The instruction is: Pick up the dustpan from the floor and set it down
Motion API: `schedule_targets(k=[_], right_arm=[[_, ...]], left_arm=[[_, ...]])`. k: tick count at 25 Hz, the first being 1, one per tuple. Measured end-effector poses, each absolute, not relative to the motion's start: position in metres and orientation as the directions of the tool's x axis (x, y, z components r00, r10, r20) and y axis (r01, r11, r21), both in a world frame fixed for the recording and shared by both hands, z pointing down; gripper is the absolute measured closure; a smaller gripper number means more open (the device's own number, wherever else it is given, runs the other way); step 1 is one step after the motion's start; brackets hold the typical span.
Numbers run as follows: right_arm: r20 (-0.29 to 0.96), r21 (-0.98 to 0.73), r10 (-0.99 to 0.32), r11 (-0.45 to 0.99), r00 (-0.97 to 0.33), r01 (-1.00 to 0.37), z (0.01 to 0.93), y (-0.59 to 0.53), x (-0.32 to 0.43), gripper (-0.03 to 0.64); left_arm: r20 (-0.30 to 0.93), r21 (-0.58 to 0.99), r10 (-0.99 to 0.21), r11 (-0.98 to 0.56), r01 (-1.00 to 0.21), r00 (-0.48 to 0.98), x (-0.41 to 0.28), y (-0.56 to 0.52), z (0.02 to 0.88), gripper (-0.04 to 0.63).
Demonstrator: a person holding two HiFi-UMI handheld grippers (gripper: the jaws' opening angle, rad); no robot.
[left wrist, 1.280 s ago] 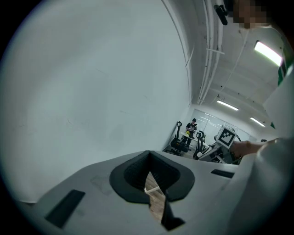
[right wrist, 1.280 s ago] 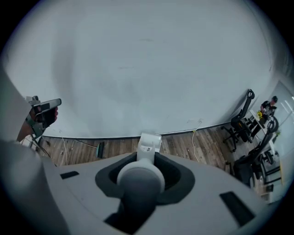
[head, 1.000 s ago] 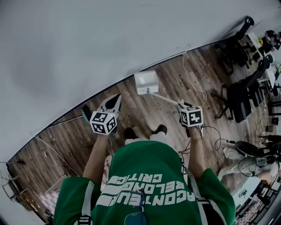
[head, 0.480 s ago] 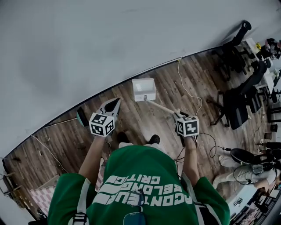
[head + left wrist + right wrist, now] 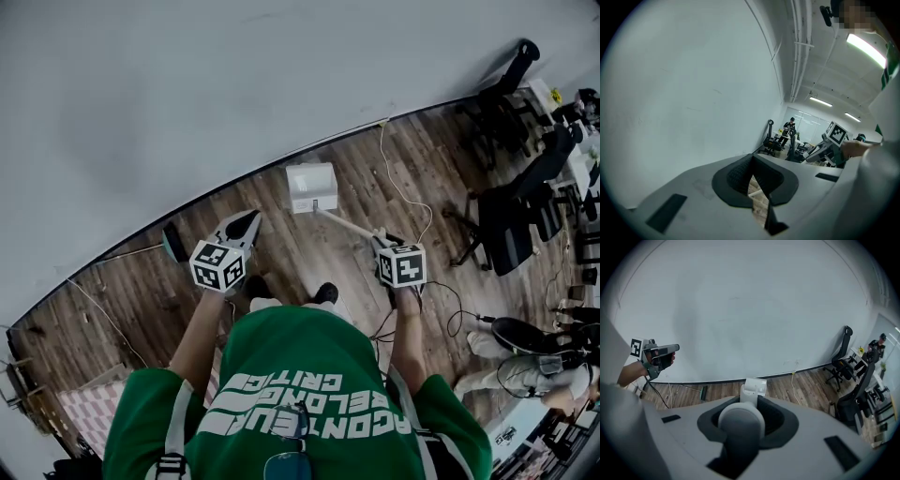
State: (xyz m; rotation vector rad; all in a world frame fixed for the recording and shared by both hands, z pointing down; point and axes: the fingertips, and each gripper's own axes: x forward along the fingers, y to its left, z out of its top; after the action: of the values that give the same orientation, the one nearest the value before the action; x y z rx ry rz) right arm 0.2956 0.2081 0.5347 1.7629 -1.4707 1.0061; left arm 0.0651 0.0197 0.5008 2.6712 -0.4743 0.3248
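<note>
The person in the green shirt stands facing the pale wall (image 5: 187, 84), one tool in each hand, both held out over the wooden floor (image 5: 281, 253). The right tool (image 5: 380, 240) is clenched around the long white handle (image 5: 349, 225) of the dustpan (image 5: 311, 186). From that tool's own camera the round handle (image 5: 740, 423) fills the space between the jaws, and both pads press against it. The handle slants away from the tool toward the wall. The white pan (image 5: 754, 386) at its far end sits close to the skirting. I cannot tell whether it rests on the boards or hangs just above them.

The left tool (image 5: 246, 217) carries nothing. Its jaws are brought together at the tips (image 5: 752, 158), with only a thin sliver of floor showing behind them. It points almost level toward the wall, well apart from the dustpan.

A small dark-green object (image 5: 173, 242) lies at the foot of the wall on the person's left. A white cable (image 5: 403, 178) trails across the boards to the right. Beyond it stand black office chairs (image 5: 511, 211).
</note>
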Motion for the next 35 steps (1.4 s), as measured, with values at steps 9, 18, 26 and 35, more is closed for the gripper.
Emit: schedule_targets(k=[9, 18, 26, 35], right_arm=[[0.866, -0.007, -0.495, -0.161, 0.074, -0.987, 0.542, 0.225, 0.31, 0.502], [0.89, 0.014, -0.453, -0.111, 0.063, -0.994, 0.566, 0.22, 0.317, 0.502], [0.92, 0.035, -0.388, -0.058, 0.055, -0.998, 0.596, 0.194, 0.307, 0.502], [0.947, 0.022, -0.322, 0.003, 0.02, -1.0, 0.638, 0.159, 0.289, 0.502]], left_arm=[[0.298, 0.363, -0.313, -0.837, -0.41, 0.902, 0.065, 0.039, 0.504, 0.6], [0.303, 0.377, -0.346, -0.812, -0.445, 0.888, 0.054, 0.042, 0.513, 0.6], [0.319, 0.395, -0.382, -0.778, -0.488, 0.867, 0.028, 0.031, 0.523, 0.6], [0.328, 0.429, -0.425, -0.729, -0.534, 0.844, -0.005, 0.019, 0.535, 0.6]])
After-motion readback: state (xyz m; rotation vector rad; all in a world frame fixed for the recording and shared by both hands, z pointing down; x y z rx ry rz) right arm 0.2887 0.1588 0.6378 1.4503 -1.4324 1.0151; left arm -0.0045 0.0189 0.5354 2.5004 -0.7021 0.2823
